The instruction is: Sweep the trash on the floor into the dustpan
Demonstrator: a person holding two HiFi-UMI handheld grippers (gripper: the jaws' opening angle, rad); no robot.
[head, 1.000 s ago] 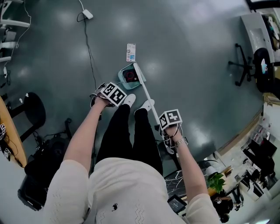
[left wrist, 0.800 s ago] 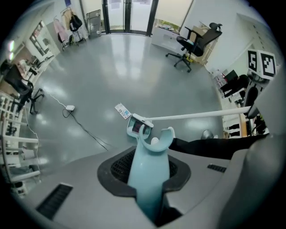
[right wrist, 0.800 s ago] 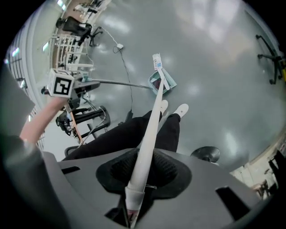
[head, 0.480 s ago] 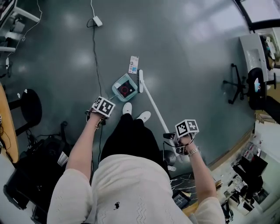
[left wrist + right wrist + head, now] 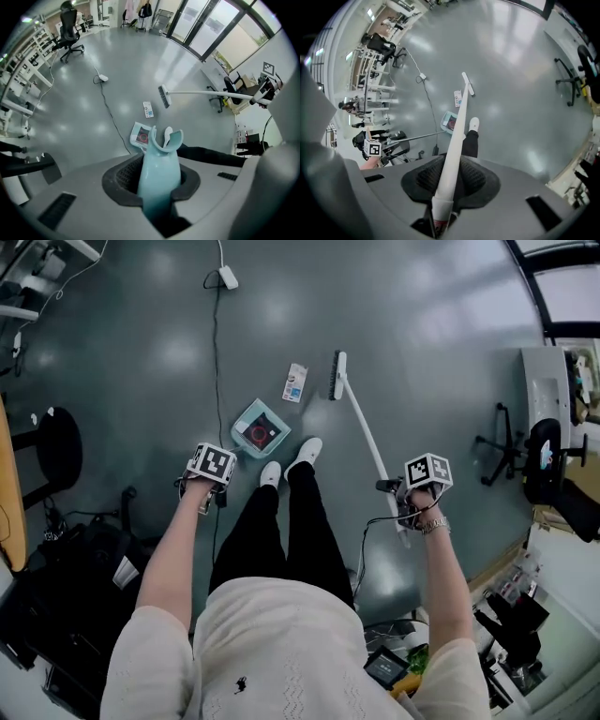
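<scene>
A teal dustpan point(image 5: 259, 428) lies on the grey floor with a round red piece of trash in it. Its teal handle point(image 5: 159, 168) stands between the jaws of my left gripper point(image 5: 204, 486), which is shut on it. A white printed packet point(image 5: 296, 382) lies on the floor just beyond the pan. The broom's head point(image 5: 337, 375) rests to the right of the packet, apart from the pan. Its white handle point(image 5: 367, 442) runs back to my right gripper point(image 5: 406, 509), which is shut on it. In the right gripper view the handle point(image 5: 452, 150) points at the packet point(image 5: 458, 98) and the dustpan point(image 5: 450, 122).
A black cable point(image 5: 215, 352) with a white adapter point(image 5: 226, 277) runs down the floor left of the pan. The person's white shoes point(image 5: 307, 450) stand right beside the pan. A black stool point(image 5: 58, 451) and bags point(image 5: 56, 596) sit at left, an office chair point(image 5: 539, 451) at right.
The broom head has left the dustpan's right edge and swung out to the far right of the packet. My right gripper has moved right with the handle. The left still holds the pan.
</scene>
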